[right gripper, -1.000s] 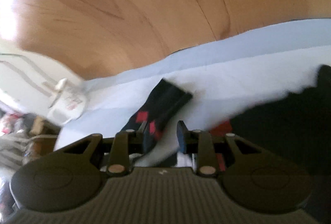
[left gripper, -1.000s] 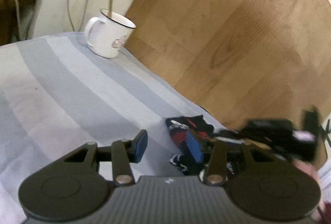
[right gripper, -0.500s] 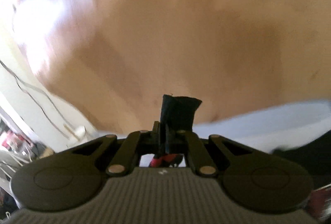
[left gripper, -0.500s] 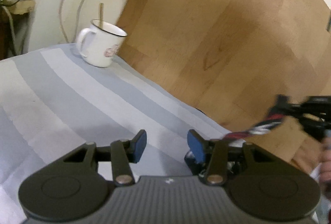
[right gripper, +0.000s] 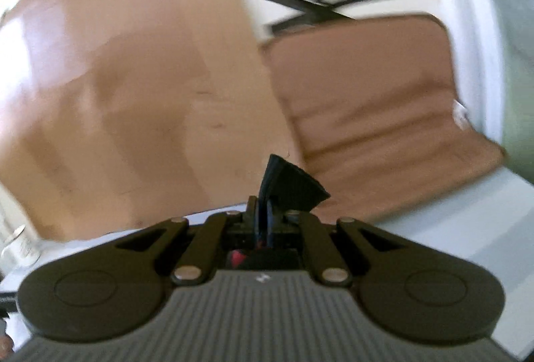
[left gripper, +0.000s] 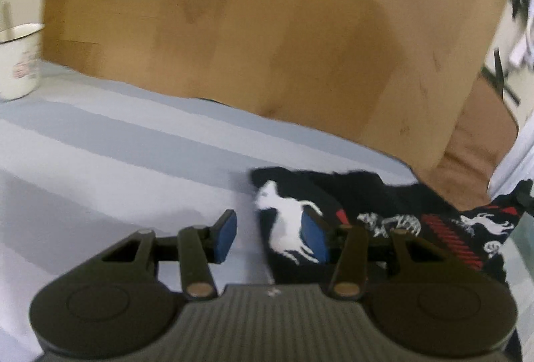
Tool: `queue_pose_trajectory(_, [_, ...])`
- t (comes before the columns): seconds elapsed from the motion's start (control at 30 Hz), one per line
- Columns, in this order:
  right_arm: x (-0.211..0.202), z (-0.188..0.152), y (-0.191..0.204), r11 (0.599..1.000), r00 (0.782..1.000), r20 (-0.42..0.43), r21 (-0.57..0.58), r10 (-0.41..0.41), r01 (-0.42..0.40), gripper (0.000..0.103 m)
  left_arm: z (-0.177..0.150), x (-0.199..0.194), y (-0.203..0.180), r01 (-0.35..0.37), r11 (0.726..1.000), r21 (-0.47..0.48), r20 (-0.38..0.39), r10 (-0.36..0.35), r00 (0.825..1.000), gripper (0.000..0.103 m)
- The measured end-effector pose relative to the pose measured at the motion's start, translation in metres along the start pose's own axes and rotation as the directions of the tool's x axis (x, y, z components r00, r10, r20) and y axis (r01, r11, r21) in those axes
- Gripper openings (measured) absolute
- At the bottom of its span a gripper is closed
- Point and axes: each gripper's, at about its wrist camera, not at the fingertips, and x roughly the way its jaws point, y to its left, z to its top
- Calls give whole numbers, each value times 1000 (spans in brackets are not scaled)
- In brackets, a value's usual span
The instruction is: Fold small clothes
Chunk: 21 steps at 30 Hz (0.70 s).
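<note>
Right gripper [right gripper: 265, 218] is clamped shut on a black sock [right gripper: 287, 185]: the fabric edge sticks up in a fold between the closed fingers, and a bit of red pattern shows just below the pinch. Its jaws closed within the last second and now sit tight on the fabric. Behind it the right wrist view is motion-blurred: wood floor [right gripper: 133, 95], a brown cushioned seat [right gripper: 367, 101], black legs of some stand further back. Left gripper [left gripper: 268, 236] is partly open, blue pads [left gripper: 225, 236] apart, nothing pinched. The sock [left gripper: 367, 205], black with white animal prints and red striped patches, lies stretched across the striped light blue-grey cloth [left gripper: 116, 161] that covers the desk, running from just ahead of the left gripper out to the right edge of the left wrist view, where its far end lifts off the surface. The near end with the big white print sits between the left pads, close against the right-hand one and partly over it; cannot tell whether it touches. White enamel mug [left gripper: 18, 61] with a dark rim stands on the cloth at far left, well apart from the sock. Wood floor fills the background past the desk edge.
</note>
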Motion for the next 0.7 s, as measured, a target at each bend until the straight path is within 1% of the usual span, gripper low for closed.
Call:
queue_pose_trajectory(0.13, [-5, 1, -4, 997, 996, 46, 27, -75, 74, 7, 1, 25, -32, -43, 995, 90, -16, 45, 999, 42])
queue_pose_trajectory(0.2, [-6, 3, -3, 995, 994, 65, 45, -88, 85, 7, -2, 39, -37, -59, 992, 112, -31, 63, 998, 43])
queue_pose_trajectory(0.23, [-6, 4, 3, 997, 995, 67, 31, -69, 67, 7, -5, 44, -40, -71, 990, 123, -29, 75, 997, 44])
queue_pose_trajectory(0.27, [-4, 5, 13, 999, 997, 70, -1, -45, 45, 7, -7, 45, -42, -77, 987, 138, -9, 79, 997, 47])
queue_pose_trajectory(0.3, [-1, 7, 25, 999, 997, 72, -49, -15, 19, 7, -10, 43, -43, -74, 985, 154, 1, 75, 997, 48])
queue_pose_trajectory(0.33, [0, 8, 40, 994, 997, 72, -109, 23, -15, 7, -10, 41, -41, -61, 987, 151, 4, 61, 998, 48])
queue_pose_trajectory(0.4, [4, 5, 77, 969, 993, 59, -235, 98, -81, 7, -7, 33, -28, -8, 995, 99, 9, 7, 1000, 50])
queue_pose_trajectory(0.47, [7, -3, 116, 926, 982, 6, -335, 188, -175, 7, 1, 27, -12, 39, 999, 26, 23, -40, 999, 50])
queue_pose_trajectory(0.53, [14, -17, 150, 867, 967, -77, -429, 244, -253, 7, 9, 15, 8, 57, 998, -26, 58, -56, 997, 50])
queue_pose_trajectory(0.57, [17, -30, 167, 828, 954, -139, -474, 267, -301, 7, 13, 9, 18, 51, 998, -44, 76, -47, 996, 50])
queue_pose_trajectory(0.63, [25, -55, 189, 755, 908, -277, -508, 314, -415, 10, 20, 2, 34, 44, 996, -78, 84, -37, 996, 50])
queue_pose_trajectory(0.67, [26, -67, 197, 716, 875, -346, -509, 338, -477, 13, 22, 2, 40, 57, 994, -96, 79, -49, 996, 50])
queue_pose_trajectory(0.7, [26, -75, 202, 683, 845, -402, -507, 352, -526, 23, 23, 2, 44, 74, 991, -112, 69, -66, 995, 50])
